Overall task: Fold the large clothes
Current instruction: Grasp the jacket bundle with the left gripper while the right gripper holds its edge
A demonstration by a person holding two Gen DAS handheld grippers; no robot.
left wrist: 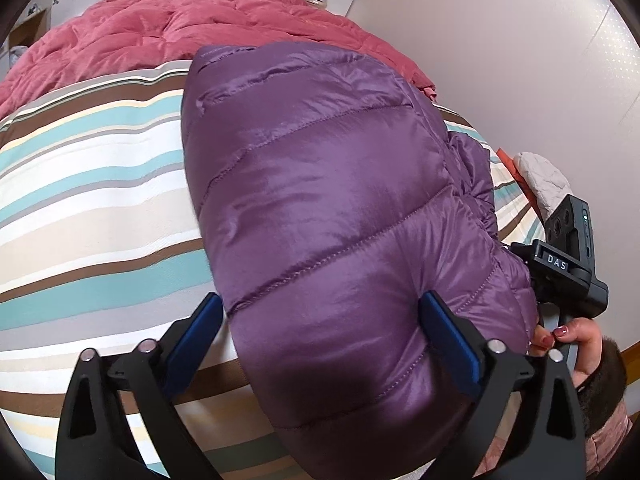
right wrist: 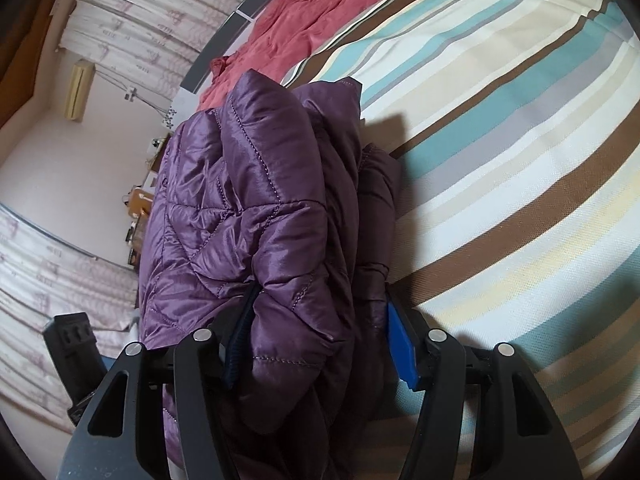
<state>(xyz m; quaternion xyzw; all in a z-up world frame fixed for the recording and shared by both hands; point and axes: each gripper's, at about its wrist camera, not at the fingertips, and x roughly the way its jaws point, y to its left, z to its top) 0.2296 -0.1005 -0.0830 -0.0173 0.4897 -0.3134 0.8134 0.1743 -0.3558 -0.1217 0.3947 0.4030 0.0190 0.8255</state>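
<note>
A shiny purple quilted jacket (left wrist: 320, 184) lies folded into a thick bundle on the striped bed sheet (left wrist: 92, 200). My left gripper (left wrist: 322, 300) straddles its near end with jaws wide. The right pad (left wrist: 444, 336) leans on the fabric, while the left pad (left wrist: 196, 340) sits just beside the edge. In the right wrist view, my right gripper (right wrist: 320, 300) is shut on bunched layers of the jacket (right wrist: 248, 208), both blue pads pressing into the folds. The right gripper's black body (left wrist: 560, 268), held by a hand (left wrist: 580, 340), shows at the jacket's right side.
A crumpled red quilt (left wrist: 192, 28) covers the far end of the bed. A pale quilted item (left wrist: 540, 184) rests at the bed's right edge beside a white wall (left wrist: 520, 60). Patterned curtains (right wrist: 132, 40) and a cluttered surface (right wrist: 140, 200) lie beyond the bed.
</note>
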